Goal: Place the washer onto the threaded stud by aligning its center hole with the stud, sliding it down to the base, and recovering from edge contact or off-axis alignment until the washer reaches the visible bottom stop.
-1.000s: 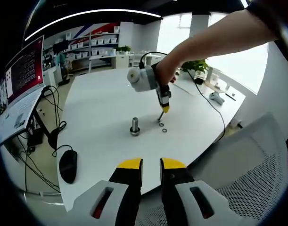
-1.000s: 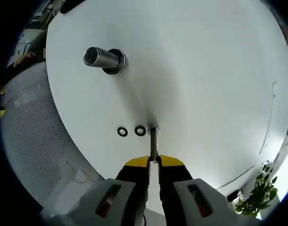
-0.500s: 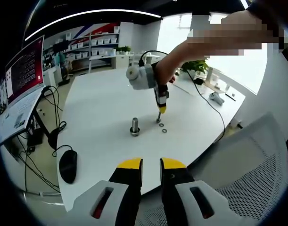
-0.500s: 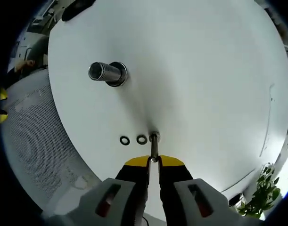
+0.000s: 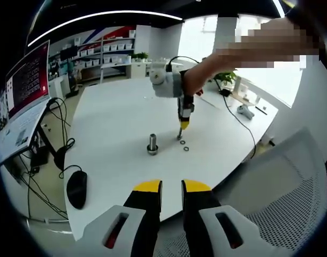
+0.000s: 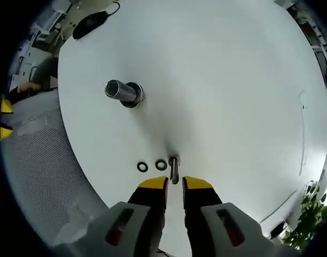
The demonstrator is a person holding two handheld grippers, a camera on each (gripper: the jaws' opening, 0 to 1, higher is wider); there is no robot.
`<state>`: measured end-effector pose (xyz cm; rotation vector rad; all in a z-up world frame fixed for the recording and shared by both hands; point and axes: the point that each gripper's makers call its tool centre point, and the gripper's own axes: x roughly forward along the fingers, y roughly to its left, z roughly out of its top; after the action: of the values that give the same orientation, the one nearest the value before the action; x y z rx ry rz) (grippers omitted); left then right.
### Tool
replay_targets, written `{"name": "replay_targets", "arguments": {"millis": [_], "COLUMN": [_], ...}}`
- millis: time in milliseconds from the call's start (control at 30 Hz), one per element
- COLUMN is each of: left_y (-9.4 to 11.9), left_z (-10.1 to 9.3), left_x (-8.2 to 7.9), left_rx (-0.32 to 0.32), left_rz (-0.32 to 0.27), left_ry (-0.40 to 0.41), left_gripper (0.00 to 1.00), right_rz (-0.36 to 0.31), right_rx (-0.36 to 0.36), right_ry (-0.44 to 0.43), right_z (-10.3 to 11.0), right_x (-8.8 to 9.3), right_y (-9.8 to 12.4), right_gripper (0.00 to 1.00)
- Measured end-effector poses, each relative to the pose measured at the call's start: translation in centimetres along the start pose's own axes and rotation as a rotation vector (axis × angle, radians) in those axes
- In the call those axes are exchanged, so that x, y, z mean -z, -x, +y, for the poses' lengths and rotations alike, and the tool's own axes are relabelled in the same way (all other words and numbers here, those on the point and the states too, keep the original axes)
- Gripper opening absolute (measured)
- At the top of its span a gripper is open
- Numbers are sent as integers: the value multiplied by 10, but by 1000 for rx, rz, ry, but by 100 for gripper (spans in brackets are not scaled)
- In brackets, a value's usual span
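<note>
A threaded steel stud (image 5: 152, 143) (image 6: 120, 91) stands upright on its round base on the white table (image 5: 120, 112) (image 6: 222, 96). Two small dark washers (image 6: 142, 167) (image 6: 161, 165) (image 5: 185, 146) lie flat beside each other to its right. My right gripper (image 6: 175, 183) (image 5: 183, 126) points down at the table, its jaws open a little. A short metal pin (image 6: 174, 168) sits just ahead of its tips, beside the nearer washer. Well back from the table edge, my left gripper (image 5: 172, 187) is open with nothing between its jaws.
A black mouse (image 5: 77, 187) (image 6: 93, 19) and cables lie at the table's left end, by a monitor (image 5: 27, 80). A white mesh chair (image 5: 291, 187) (image 6: 40, 160) stands at the near edge. A person's arm (image 5: 227, 61) reaches in over the table.
My right gripper's jaws have parted and let go of the pin they were shut on, and the gripper has risen slightly. The left gripper has not moved.
</note>
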<state>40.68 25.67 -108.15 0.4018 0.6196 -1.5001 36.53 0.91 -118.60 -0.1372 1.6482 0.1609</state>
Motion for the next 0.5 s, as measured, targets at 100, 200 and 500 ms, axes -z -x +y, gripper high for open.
{"name": "replay_targets", "arguments": {"millis": [100,200,500], "left_y": [0,0,0], "left_z": [0,-1,-3], "left_x": [0,-1,-2], "left_rx": [2,5,13], "left_rz": [-1,-1,-4], "left_ry": [-1,-2,-7], "left_gripper": [12,12,12], "right_rz": [-50,-80,-202], "right_rx": [10,31,63], "right_ry": [13,21,9], "right_z": [-3,-7,2], "right_x": [-4,0,13], "right_y": [-3,-4,-5], "right_gripper": [18,20,25]}}
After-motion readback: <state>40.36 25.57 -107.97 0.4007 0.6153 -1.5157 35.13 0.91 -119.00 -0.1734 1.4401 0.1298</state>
